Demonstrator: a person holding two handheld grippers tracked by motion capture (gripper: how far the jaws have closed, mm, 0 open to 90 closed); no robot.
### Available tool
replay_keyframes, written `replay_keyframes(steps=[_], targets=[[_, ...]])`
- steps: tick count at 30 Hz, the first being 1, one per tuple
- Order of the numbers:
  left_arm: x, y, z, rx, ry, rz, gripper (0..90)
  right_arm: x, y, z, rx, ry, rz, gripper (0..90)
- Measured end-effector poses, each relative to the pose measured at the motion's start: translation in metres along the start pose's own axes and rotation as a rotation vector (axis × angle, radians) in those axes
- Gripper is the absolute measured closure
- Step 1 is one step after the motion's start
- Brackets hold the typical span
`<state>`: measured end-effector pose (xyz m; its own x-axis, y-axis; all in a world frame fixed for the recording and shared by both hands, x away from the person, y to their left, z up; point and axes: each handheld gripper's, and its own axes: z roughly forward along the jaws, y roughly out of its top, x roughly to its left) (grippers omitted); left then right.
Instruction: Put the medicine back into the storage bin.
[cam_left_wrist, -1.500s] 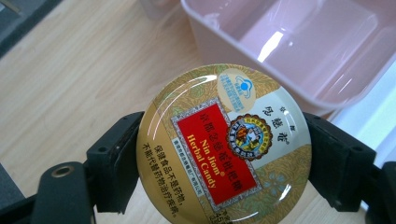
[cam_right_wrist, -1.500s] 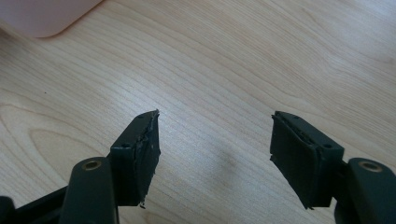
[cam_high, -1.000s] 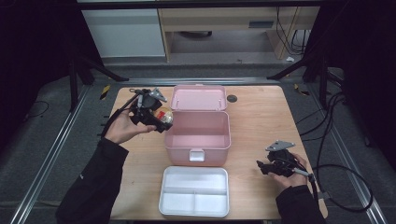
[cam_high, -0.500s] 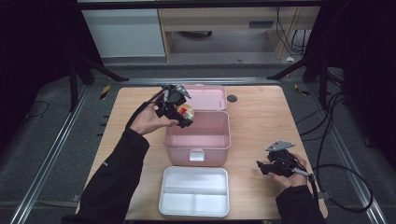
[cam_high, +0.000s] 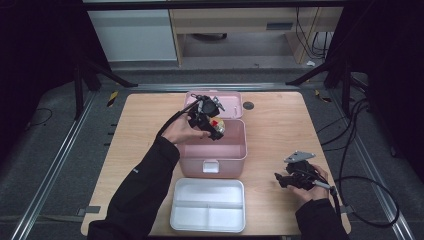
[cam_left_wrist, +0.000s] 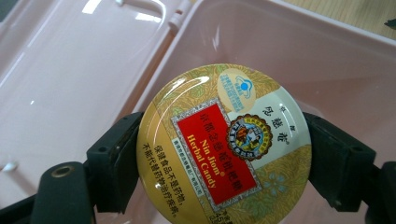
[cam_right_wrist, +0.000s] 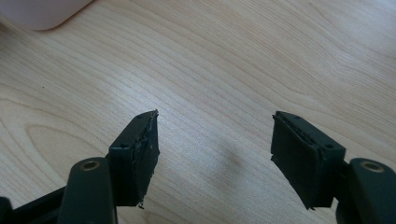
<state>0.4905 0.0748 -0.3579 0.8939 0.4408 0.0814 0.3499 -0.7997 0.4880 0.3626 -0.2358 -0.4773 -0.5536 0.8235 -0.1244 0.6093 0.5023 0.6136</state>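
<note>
Above the pink box (cam_high: 212, 145) at frame centre, we are pinching a light, stiff, slick candy tin (cam_left_wrist: 224, 144) by its rim with the left tongs (cam_high: 212, 125); the right tongs (cam_right_wrist: 215, 158) are sitting spread, empty.

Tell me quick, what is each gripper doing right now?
Left gripper: closed on the round candy tin, over the pink box.
Right gripper: open, holding nothing, over the wooden table.

Glossy printed metal tin (cam_left_wrist: 223, 148), shiny pink plastic box (cam_left_wrist: 327, 60), matt wood table (cam_right_wrist: 224, 70).
</note>
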Motion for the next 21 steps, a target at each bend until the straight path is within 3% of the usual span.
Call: replay_keyframes(steps=[14,21], targets=[[-0.005,0.012,0.037,0.043,-0.047,0.024,20.2,0.000,0.000,0.000,-0.001,0.002,-0.006,32.6],[-0.009,0.012,0.055,0.089,-0.040,0.054,20.1,-0.001,-0.001,0.000,0.002,0.000,-0.006,32.5]])
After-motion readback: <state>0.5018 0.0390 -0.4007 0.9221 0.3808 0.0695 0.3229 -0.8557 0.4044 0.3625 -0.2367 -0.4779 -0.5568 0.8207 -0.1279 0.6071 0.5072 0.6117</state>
